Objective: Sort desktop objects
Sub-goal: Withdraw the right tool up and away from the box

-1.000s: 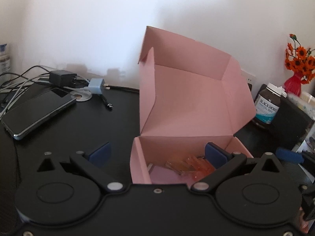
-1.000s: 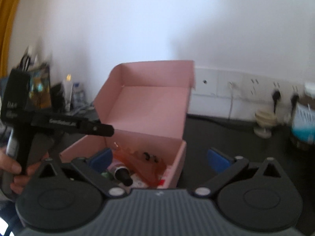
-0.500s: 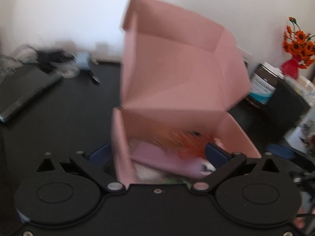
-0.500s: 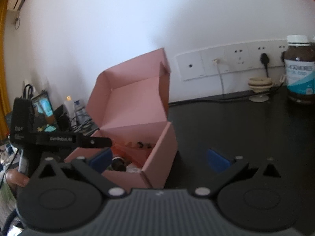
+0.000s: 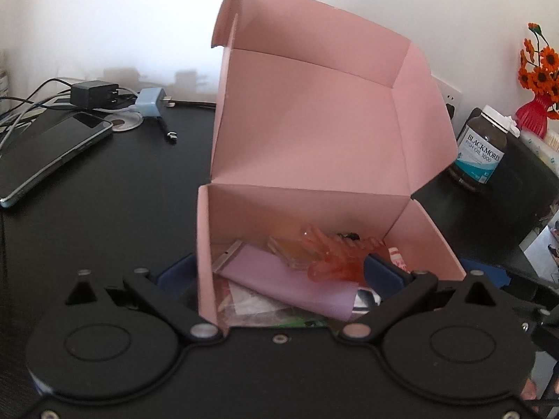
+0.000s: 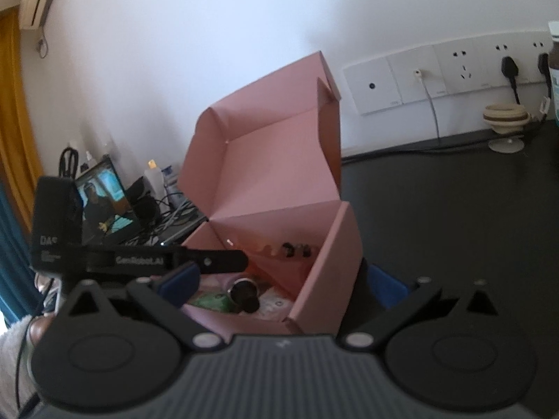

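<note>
The pink cardboard box (image 5: 314, 139) stands lid-up on the black worktop (image 5: 104, 209), already filled. Both grippers, left gripper (image 5: 279, 272) and right gripper (image 6: 283, 279), straddle its walls, jaws open, empty. Next step, likely: close the lid.

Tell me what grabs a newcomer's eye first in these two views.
The open pink cardboard box dominates the black desk, lid standing up, with a translucent orange plastic piece on a lilac sheet inside. The left tongs and right tongs each straddle one of its walls. Far right stands a brown fish-oil bottle.
</note>
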Tool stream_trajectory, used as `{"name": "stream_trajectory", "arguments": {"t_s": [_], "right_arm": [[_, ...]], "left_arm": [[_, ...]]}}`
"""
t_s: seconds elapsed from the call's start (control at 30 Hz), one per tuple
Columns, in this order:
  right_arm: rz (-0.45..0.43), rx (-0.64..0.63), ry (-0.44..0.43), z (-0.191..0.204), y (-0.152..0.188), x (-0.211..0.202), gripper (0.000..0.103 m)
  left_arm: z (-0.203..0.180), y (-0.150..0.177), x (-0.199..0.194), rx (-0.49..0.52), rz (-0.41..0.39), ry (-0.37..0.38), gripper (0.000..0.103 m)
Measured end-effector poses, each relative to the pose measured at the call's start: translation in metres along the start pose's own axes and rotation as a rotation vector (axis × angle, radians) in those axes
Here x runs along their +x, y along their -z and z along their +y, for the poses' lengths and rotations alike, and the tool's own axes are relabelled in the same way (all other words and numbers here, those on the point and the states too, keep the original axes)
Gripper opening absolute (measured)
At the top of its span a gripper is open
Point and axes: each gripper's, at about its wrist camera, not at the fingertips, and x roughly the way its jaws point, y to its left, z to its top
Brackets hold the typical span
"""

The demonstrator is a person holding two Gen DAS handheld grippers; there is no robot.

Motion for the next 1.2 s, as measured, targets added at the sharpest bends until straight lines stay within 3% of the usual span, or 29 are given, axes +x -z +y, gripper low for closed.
{"name": "stream_trajectory", "arguments": {"t_s": [0.33,0.63,0.73,0.93,1.2], "right_arm": [[-0.008,0.096,0.01,-0.025,-0.007,0.001,0.102],[0.007,0.122,0.02,-0.037,-0.016,0.003,0.102],[0.026,0.046,0.014,-0.029,-0.015,-0.003,0.102],[0.069,-0.255,0.073,0.009,-0.005,-0.015,0.102],[0.095,-0.41,0.149,0.032,0.008,-0.009,0.102]], "left_arm": [[-0.028,-0.008,0.02,0.005,0.019,0.056,0.103],[-0.025,-0.013,0.03,-0.025,0.045,0.073,0.103],[-0.018,-0.01,0.024,-0.02,0.046,0.078,0.103],[-0.013,-0.009,0.009,0.028,0.034,0.017,0.103],[-0.002,0.0,-0.001,0.043,0.056,0.014,0.103]]}}
